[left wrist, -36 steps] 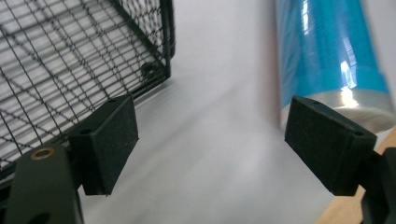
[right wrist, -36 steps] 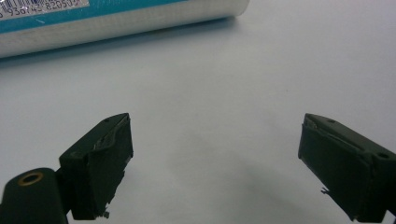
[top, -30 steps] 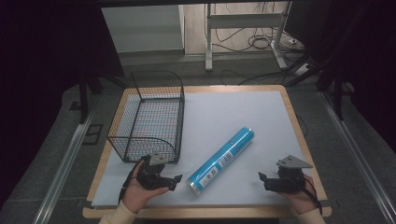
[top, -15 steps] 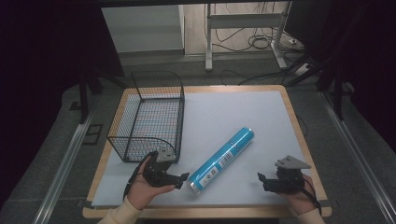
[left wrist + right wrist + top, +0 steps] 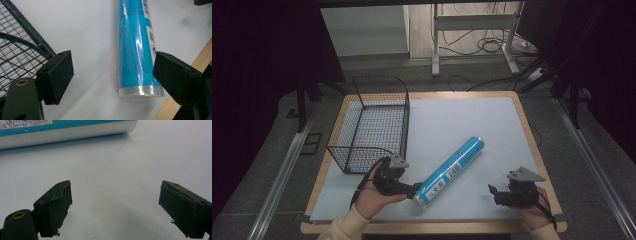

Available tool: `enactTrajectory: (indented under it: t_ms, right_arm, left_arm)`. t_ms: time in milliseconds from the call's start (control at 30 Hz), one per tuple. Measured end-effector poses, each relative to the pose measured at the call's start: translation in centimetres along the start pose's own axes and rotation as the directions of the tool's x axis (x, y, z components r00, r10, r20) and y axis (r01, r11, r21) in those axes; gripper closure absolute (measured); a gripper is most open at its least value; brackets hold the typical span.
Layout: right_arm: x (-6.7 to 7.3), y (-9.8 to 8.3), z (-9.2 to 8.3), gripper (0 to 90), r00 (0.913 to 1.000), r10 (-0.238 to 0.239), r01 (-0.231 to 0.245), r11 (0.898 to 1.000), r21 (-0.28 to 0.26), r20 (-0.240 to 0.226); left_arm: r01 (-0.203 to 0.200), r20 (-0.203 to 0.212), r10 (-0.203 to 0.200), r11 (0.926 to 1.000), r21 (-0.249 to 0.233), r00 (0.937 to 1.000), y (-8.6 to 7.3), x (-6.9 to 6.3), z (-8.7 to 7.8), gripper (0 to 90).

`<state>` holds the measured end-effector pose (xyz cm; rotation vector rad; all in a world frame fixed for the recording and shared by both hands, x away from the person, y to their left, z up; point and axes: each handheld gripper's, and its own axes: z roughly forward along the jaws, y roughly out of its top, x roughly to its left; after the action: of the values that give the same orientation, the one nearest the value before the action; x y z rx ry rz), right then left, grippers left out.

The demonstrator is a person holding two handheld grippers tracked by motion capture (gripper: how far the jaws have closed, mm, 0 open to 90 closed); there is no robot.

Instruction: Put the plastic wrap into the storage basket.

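Your left claw (image 5: 417, 190) sits near the desk's near edge, toward its left corner, with its jaws standing apart and nothing clamped between them. In the left gripper view the near end of the blue tube (image 5: 136, 45) lies on the white mat (image 5: 95, 37) between those two jaws: the right-hand pad in that view is just beside the tube's clear-capped end, whether touching or not you cannot tell from here, while the left-hand pad is well apart from it, with bare mat between. From the high view the blue tube (image 5: 451, 170) lies flat on the desk (image 5: 532, 130), slanting from its near end by your left claw up toward the middle of the desk, its printed label facing up. The wire basket (image 5: 371, 122) stands upright along the desk's left edge, and its near right corner is just beside your left hand (image 5: 374, 197); the same basket's mesh shows at the left of the left gripper view (image 5: 17, 50). Your right claw (image 5: 493, 192) rests near the desk's near right corner, well apart from the tube, its jaws also apart and holding nothing. In the right gripper view those jaws frame bare white mat (image 5: 112, 182), and the tube (image 5: 65, 131) lies across the top, clear of both pads.
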<state>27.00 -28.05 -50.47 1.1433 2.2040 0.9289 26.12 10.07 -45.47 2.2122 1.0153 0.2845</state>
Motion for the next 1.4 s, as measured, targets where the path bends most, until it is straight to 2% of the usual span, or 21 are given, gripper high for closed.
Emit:
enactTrajectory:
  t_ms: [533, 1067, 1400]
  right_arm:
    - [-0.1, -0.1, 0.0, 11.8, 1.0000, 0.000, 0.000, 1.000, 0.006, 0.000]
    - [-0.1, -0.1, 0.2, 11.8, 1.0000, -0.005, 0.005, 1.000, 0.017, 0.000]
    - [-0.2, -0.1, 0.1, 11.8, 1.0000, -0.005, 0.005, 1.000, 0.015, 0.004]
  left_arm:
    - [-0.040, 0.016, 0.039, 0.9990, 0.021, 0.9991, 1.4, -1.0, 1.6, 15.9]
    - [-0.059, 0.024, 0.059, 0.9979, 0.027, 0.9980, 2.6, -1.7, 2.7, 15.9]
    - [-0.071, 0.030, 0.070, 0.9963, 0.048, 0.9971, 3.6, -2.3, 3.9, 15.1]
